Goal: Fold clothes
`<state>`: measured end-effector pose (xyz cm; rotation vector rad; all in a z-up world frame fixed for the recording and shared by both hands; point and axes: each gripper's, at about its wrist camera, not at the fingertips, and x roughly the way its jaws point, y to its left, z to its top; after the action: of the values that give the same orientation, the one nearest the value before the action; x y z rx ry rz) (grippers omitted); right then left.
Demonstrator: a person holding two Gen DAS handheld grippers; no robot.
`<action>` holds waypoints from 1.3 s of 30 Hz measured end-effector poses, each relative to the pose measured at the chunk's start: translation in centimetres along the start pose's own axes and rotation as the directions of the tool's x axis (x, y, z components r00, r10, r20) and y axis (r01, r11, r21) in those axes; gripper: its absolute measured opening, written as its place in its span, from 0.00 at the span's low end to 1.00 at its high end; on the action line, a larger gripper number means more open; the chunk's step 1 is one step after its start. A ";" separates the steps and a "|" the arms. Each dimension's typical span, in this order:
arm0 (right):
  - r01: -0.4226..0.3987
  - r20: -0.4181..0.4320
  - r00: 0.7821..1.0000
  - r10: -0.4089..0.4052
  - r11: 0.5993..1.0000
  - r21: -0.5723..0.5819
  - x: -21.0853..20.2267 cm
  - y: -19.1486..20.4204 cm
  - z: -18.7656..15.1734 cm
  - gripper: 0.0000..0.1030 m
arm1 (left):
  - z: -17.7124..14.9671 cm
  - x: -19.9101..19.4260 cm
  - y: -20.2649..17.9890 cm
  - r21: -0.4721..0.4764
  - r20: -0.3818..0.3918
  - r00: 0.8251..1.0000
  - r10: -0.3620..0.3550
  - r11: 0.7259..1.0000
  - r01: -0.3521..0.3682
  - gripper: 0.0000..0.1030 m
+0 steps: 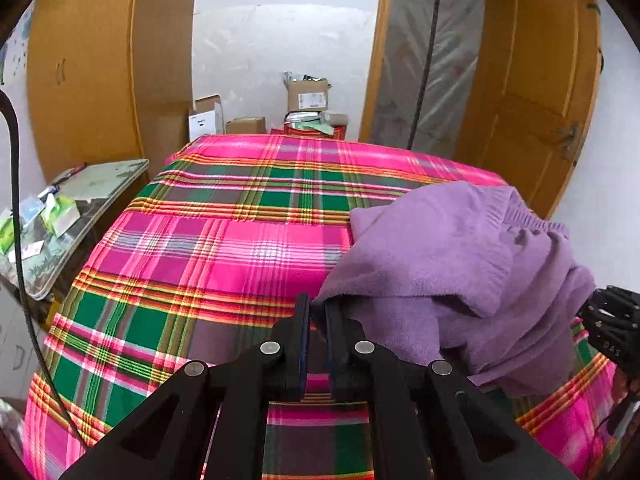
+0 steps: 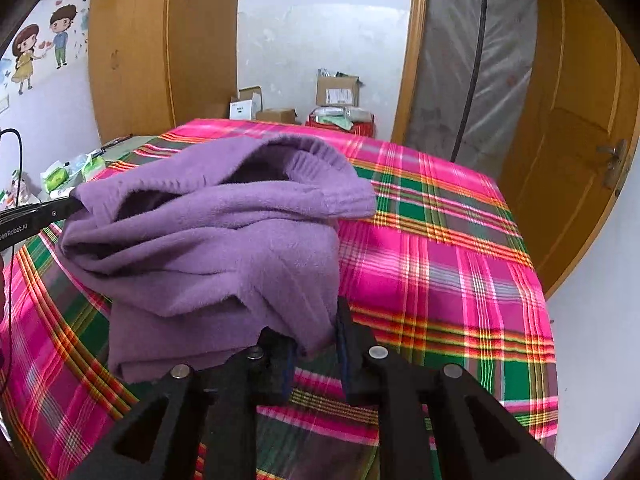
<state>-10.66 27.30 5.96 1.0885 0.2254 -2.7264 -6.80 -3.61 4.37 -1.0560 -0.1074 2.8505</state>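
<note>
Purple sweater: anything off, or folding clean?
Not clean. The purple sweater is a bunched, sagging heap on the plaid bedspread, its ribbed opening gaping upward. The left tool pinches one edge; the right tool has cloth draped between its fingers.

Black angular claw arms, round silver screws

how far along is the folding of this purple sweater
Early. Done: the purple sweater is picked up, pinched by the left gripper and right gripper. In hand: it hangs bunched over the plaid bed cover. Left: spreading it flat and every fold.
</note>
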 end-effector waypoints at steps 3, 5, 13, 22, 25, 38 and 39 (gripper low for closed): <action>-0.012 0.013 1.000 0.012 1.000 0.027 -1.2 -0.2 -0.1 0.18 | -0.2 0.5 0.1 0.001 -0.011 1.000 0.019 1.000 -0.019 0.09; -0.019 0.027 0.999 0.018 0.999 0.051 -2.3 -0.3 0.1 0.18 | -0.3 0.8 0.1 0.000 -0.014 0.999 0.035 0.999 -0.035 0.10; -0.097 0.097 0.992 0.083 0.983 0.156 -5.5 -0.9 1.9 0.18 | -0.5 1.4 0.2 0.011 -0.016 0.998 0.054 0.998 -0.054 0.17; -0.037 0.131 0.991 0.021 0.991 0.127 -7.1 0.4 3.5 0.19 | -0.7 1.8 0.6 0.006 -0.029 0.998 0.050 0.999 -0.050 0.22; -0.027 0.145 0.989 0.013 0.995 0.099 -8.5 0.8 3.7 0.19 | -0.7 2.0 0.7 0.001 -0.036 0.998 0.045 0.999 -0.045 0.23; -0.119 0.072 0.991 0.110 0.985 0.129 -4.5 2.1 4.8 0.24 | -0.7 2.1 0.9 0.008 -0.026 0.998 0.062 0.998 -0.061 0.28; -0.133 0.065 0.990 0.125 0.982 0.138 -4.0 2.2 4.8 0.28 | -0.7 2.1 0.9 0.010 -0.024 0.998 0.064 0.998 -0.064 0.28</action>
<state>-10.50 24.69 12.05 1.0217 -0.0473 -2.6857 -8.00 -4.25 2.39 -1.1111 -0.0591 2.8906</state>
